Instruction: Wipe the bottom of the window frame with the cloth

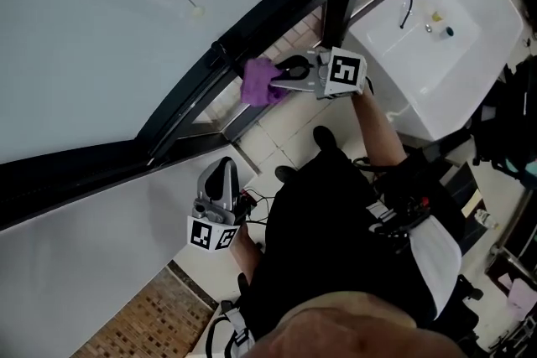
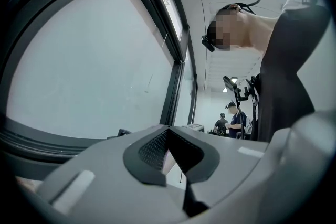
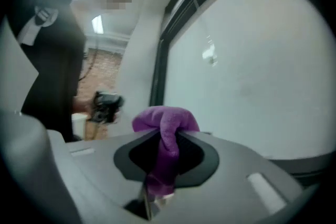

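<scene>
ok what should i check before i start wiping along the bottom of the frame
1. Cloth clamped in the right gripper: ok, a fold is pinched between its jaws.
2. Enough cloth showing past the jaws to wipe with: ok, a bunch sticks out in front.
3. Cloth touching the window frame's bottom rail: cannot tell, it overlaps the rail in the head view, but contact is not clear.
4. Left gripper out of the way: ok, jaws shut on nothing, held apart from the rail.
</scene>
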`<state>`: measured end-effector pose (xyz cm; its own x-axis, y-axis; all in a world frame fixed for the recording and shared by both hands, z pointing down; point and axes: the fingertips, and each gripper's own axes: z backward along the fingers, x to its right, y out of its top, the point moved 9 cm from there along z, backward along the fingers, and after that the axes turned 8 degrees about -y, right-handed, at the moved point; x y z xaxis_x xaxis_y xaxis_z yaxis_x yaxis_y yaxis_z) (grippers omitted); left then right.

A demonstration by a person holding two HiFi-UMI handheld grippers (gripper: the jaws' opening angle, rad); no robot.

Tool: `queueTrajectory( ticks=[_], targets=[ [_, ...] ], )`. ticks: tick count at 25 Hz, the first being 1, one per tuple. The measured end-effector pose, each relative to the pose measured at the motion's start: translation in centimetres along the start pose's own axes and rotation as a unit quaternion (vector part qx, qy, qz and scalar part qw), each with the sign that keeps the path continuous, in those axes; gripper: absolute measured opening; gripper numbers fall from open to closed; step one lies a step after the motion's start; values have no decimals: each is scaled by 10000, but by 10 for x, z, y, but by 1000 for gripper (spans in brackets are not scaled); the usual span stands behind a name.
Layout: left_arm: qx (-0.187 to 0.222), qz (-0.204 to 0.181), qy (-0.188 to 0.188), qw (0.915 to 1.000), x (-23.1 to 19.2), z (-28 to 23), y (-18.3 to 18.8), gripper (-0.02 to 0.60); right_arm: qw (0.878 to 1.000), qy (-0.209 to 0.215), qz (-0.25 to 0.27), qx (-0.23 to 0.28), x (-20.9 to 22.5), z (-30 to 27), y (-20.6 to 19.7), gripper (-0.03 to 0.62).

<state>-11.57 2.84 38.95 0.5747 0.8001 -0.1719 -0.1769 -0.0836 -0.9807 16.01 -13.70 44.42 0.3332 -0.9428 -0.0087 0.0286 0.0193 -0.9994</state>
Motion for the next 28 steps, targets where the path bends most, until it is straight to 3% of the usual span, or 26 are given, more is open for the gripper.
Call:
queueTrajectory(
  ticks=[2, 4, 5, 7, 10, 11, 13, 14, 17, 20, 23, 25, 28],
  targets=[
    [-4, -2, -14, 10000, 0, -2, -1, 0, 9912, -1291, -302, 53, 40, -20, 7, 64],
    [-1, -12, -29, 10000, 3, -4, -1, 0, 9730, -2198, -277, -647, 73, -60, 10, 66],
    [4, -21, -25, 10000, 5, -4, -1, 0, 9642, -2375, -105, -1176, 83, -82, 8, 66],
    [22, -45, 27, 10000, 8, -4, -1, 0, 9506, -2277, 251, -2095, 88, -118, -6, 64],
    [49, -100, 160, 9998, 8, 1, 3, 0, 9412, -1982, 518, -2687, 83, -117, -15, 63],
    [57, -125, 200, 9997, 6, 3, 5, 0, 9294, -2115, 677, -2948, 87, -107, -15, 64],
    [89, -140, 258, 9995, 3, 6, 5, 0, 8922, -2799, 1005, -3400, 105, -80, -12, 64],
    [102, -119, 270, 9995, 2, 7, 4, 0, 8847, -3038, 972, -3399, 113, -71, -10, 64],
    [110, -18, 217, 9997, -3, 2, -1, 0, 8992, -2751, 808, -3304, 119, -88, -12, 64],
    [107, -11, 44, 9999, -2, -11, -1, 0, 8927, -2407, 1209, -3614, 116, -116, -28, 63],
    [78, -19, -113, 9999, -1, -24, -1, 0, 8907, -2389, 1317, -3637, 120, -104, -29, 63],
    [55, -11, -172, 9998, 0, -31, -2, 0, 8791, -2580, 1414, -3749, 132, -84, -30, 64],
    [28, -15, -192, 9998, 1, -37, -3, 0, 8524, -3137, 1361, -3956, 172, -32, -33, 63]
  ],
)
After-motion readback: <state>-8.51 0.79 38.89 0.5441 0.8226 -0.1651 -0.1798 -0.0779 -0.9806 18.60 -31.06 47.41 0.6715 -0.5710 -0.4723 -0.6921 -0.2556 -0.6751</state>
